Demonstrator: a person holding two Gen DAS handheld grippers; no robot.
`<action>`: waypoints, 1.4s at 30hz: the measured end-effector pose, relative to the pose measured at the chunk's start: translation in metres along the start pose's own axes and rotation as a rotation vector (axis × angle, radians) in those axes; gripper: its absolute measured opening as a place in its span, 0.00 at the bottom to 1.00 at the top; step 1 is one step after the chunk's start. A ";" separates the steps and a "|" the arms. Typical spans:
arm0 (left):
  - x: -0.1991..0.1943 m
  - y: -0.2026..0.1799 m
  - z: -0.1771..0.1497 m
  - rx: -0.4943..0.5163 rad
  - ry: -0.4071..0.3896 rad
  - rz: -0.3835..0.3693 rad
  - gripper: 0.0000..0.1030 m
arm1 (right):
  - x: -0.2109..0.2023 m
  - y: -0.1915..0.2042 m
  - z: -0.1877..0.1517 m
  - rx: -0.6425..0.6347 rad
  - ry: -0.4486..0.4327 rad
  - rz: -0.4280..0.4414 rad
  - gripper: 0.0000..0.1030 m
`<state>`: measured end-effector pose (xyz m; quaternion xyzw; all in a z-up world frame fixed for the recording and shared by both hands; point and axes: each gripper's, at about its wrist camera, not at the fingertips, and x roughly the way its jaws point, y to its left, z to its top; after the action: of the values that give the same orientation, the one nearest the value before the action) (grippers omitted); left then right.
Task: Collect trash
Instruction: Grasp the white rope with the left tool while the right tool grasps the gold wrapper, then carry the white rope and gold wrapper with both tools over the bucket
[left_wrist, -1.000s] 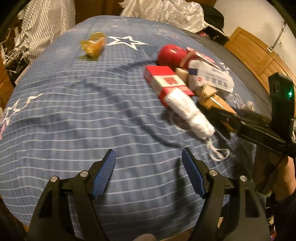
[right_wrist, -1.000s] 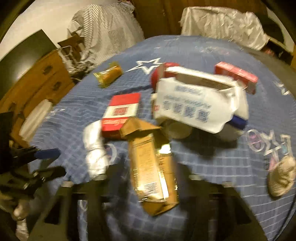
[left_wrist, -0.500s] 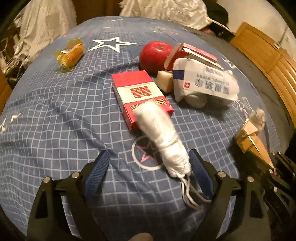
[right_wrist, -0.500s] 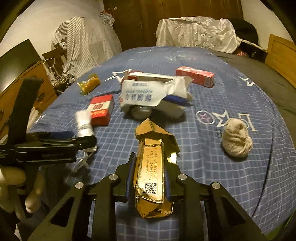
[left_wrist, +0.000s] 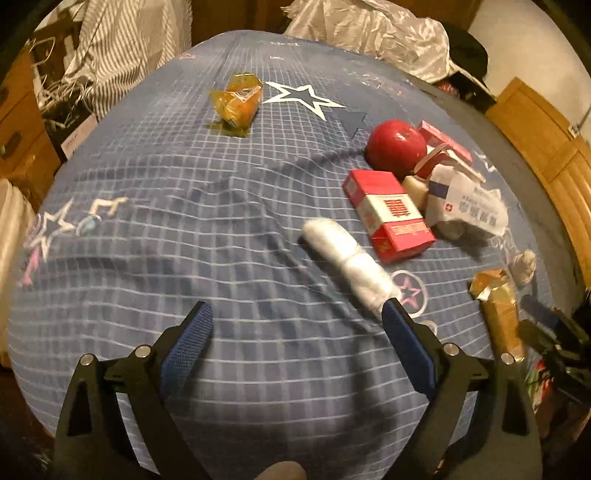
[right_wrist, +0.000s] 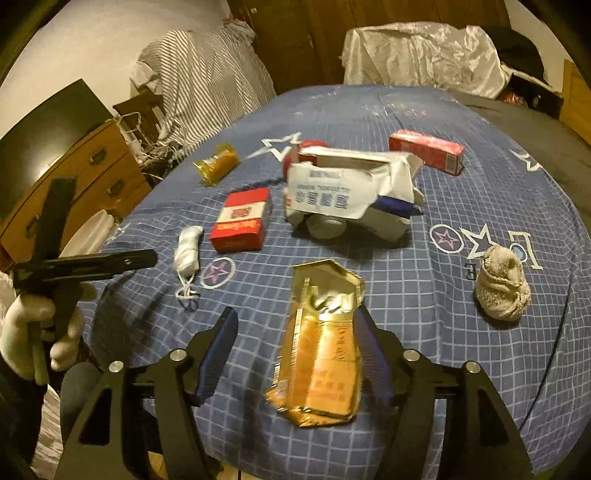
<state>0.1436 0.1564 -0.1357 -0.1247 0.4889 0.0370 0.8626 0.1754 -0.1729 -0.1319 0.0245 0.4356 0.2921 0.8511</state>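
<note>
Lying on the blue checked bedspread (right_wrist: 424, 302), the gold foil packet (right_wrist: 321, 354) sits between the spread jaws of the right gripper (right_wrist: 295, 350), which do not pinch it. Beyond the packet, a torn white box (right_wrist: 351, 192) is crumpled against a red apple (left_wrist: 397, 147). A red cigarette pack (right_wrist: 242, 219) lies left of that box, with a rolled white mask (right_wrist: 188, 249) just beside it, its loops trailing toward the packet. An orange wrapper (right_wrist: 218, 164) lies farther off, a long red carton (right_wrist: 426, 149) behind the box, a beige wad (right_wrist: 500, 288) to the packet's right. The left gripper (left_wrist: 295, 332) hovers with jaws spread and empty, one blue pad (left_wrist: 404, 343) near the mask.
</note>
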 end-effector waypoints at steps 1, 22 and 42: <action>0.003 -0.004 0.000 -0.017 -0.004 0.004 0.87 | 0.004 -0.003 0.001 0.011 0.009 0.007 0.65; 0.034 -0.020 0.005 -0.011 -0.103 0.201 0.21 | 0.037 -0.010 -0.013 0.000 -0.030 -0.106 0.28; -0.095 -0.105 -0.028 0.171 -0.483 0.027 0.21 | -0.093 0.061 -0.010 -0.095 -0.456 -0.204 0.27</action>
<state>0.0901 0.0539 -0.0495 -0.0323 0.2714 0.0359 0.9613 0.0968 -0.1729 -0.0528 0.0056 0.2186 0.2116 0.9526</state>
